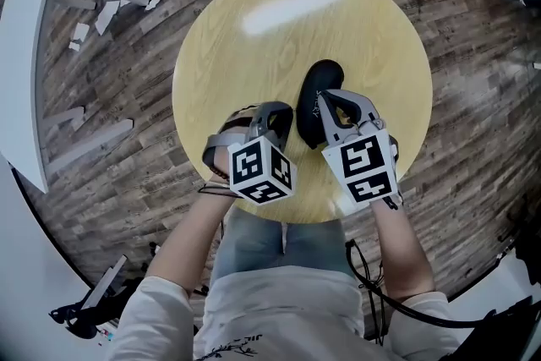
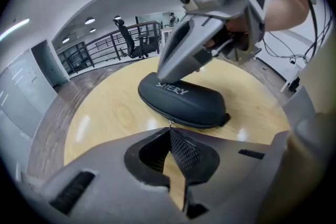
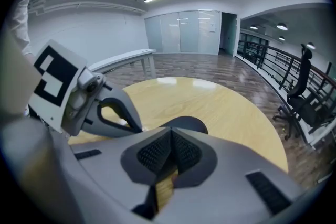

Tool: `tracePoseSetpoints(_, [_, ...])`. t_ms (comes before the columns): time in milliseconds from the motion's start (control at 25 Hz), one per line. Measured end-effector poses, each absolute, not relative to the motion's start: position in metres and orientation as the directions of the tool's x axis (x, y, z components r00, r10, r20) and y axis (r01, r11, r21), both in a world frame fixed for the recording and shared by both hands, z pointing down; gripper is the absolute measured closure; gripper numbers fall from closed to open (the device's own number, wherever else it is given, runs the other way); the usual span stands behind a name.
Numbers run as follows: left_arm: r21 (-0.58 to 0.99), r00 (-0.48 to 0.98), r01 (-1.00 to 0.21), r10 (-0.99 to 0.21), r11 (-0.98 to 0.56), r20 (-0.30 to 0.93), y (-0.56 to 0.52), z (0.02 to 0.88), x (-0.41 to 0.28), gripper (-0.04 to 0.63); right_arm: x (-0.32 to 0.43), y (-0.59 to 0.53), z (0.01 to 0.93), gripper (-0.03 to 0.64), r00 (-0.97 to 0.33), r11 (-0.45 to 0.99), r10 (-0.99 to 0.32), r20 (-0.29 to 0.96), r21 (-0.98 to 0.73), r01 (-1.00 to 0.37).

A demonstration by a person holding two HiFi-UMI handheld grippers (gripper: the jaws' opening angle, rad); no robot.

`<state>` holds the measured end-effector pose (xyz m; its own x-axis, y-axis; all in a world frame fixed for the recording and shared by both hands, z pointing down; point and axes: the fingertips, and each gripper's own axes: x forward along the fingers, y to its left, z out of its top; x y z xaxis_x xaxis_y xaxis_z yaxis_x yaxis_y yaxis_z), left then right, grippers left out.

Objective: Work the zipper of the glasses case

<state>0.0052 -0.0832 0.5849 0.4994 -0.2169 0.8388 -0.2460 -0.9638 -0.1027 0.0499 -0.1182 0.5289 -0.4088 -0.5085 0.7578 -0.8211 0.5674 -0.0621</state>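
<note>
A black glasses case (image 1: 314, 97) lies on the round wooden table (image 1: 254, 38), just in front of both grippers. My left gripper (image 1: 287, 128) comes at the case's long side. In the left gripper view its jaws are shut, with the small metal zipper pull (image 2: 169, 123) pinched at their tip beside the case (image 2: 184, 99). My right gripper (image 1: 325, 101) is shut too, and its closed tip rests on top of the case (image 3: 185, 124) near one end. The left gripper view shows the right gripper (image 2: 164, 75) touching down by the white lettering.
A white tabletop (image 1: 25, 55) and several grey scraps (image 1: 89, 30) lie on the wooden floor to the left. A black cable (image 1: 372, 287) hangs by the person's right arm. An office chair (image 3: 307, 89) and a railing stand beyond the table.
</note>
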Motion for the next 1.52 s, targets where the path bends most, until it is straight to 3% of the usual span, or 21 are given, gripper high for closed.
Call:
tracePoseSetpoints(160, [-0.168,0.489,-0.162,-0.227,-0.972,0.842,-0.128,0.586,0.021,0.594,0.049,-0.117,0.529,0.615,-0.431,0.586,-0.486,0.760,-0.082,-0.806])
tracePoseSetpoints(360, [-0.143,0.519,-0.106,-0.178,-0.984,0.836,-0.133,0.576,0.032,0.594,0.054,-0.117,0.524,0.615,-0.423,0.670,-0.465,0.778,-0.004,-0.742])
tracePoseSetpoints(560, [-0.057,0.516,-0.216,-0.164,-0.975,0.841,-0.087,0.570,0.015,0.594,0.051,-0.101,0.523,0.615,-0.514,0.643,-0.386,0.766,-0.176,-0.745])
tracePoseSetpoints(720, [0.038,0.517,-0.335,-0.150,-0.941,0.843,-0.039,0.572,0.006,0.594,0.041,-0.080,0.522,0.615,-0.492,0.665,-0.379,0.784,-0.139,-0.734])
tracePoseSetpoints(840, [0.076,0.516,-0.360,-0.131,-0.930,0.846,-0.002,0.579,0.006,0.594,0.031,-0.061,0.523,0.614,-0.482,0.666,-0.391,0.784,-0.121,-0.736])
tracePoseSetpoints(1120, [-0.012,0.465,-0.393,-0.210,-0.919,0.860,-0.023,0.589,-0.023,0.594,0.020,-0.050,0.529,0.615,-0.425,0.624,-0.434,0.795,-0.075,-0.778])
tracePoseSetpoints(1280, [-0.105,0.444,-0.305,-0.239,-0.947,0.864,-0.061,0.590,-0.037,0.594,0.019,-0.049,0.528,0.615,-0.438,0.629,-0.425,0.792,-0.090,-0.772])
tracePoseSetpoints(1520, [-0.209,0.472,0.024,-0.173,-0.978,0.865,-0.093,0.591,-0.021,0.594,0.019,-0.050,0.529,0.615,-0.450,0.628,-0.409,0.794,-0.112,-0.770])
